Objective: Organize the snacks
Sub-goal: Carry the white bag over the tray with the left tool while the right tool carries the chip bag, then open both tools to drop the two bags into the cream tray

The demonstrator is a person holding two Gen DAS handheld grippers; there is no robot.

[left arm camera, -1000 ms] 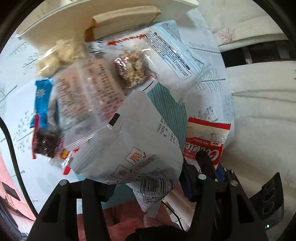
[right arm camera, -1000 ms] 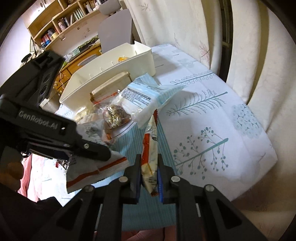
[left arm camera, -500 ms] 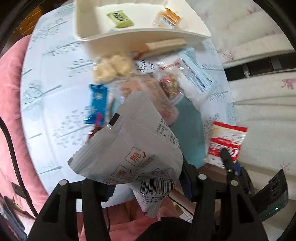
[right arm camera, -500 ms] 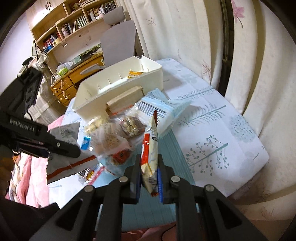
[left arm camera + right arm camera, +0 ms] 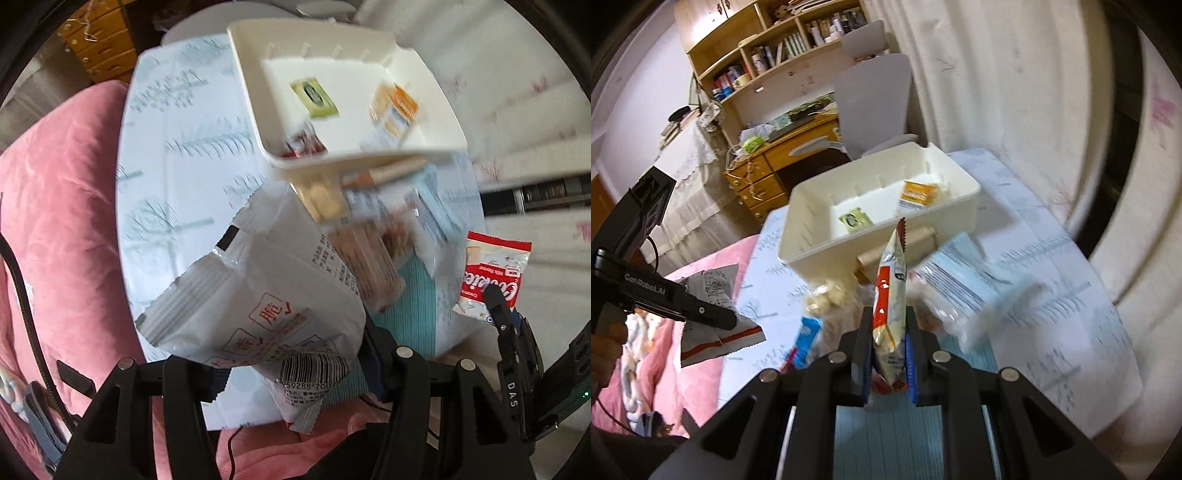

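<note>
Cookie packet (image 5: 888,295) in right hand-held gripper (image 5: 889,360), short of bin rim (image 5: 871,242)

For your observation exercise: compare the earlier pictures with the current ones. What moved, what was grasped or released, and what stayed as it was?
Both tools rose, away from the table and toward the cream plastic bin, whose inside now shows. The left tool lifted the grey-white printed snack bag; the right tool lifted the red-and-white cookie packet. Nothing was newly grasped or released. The snack pile and the bin's contents stayed put.
</note>
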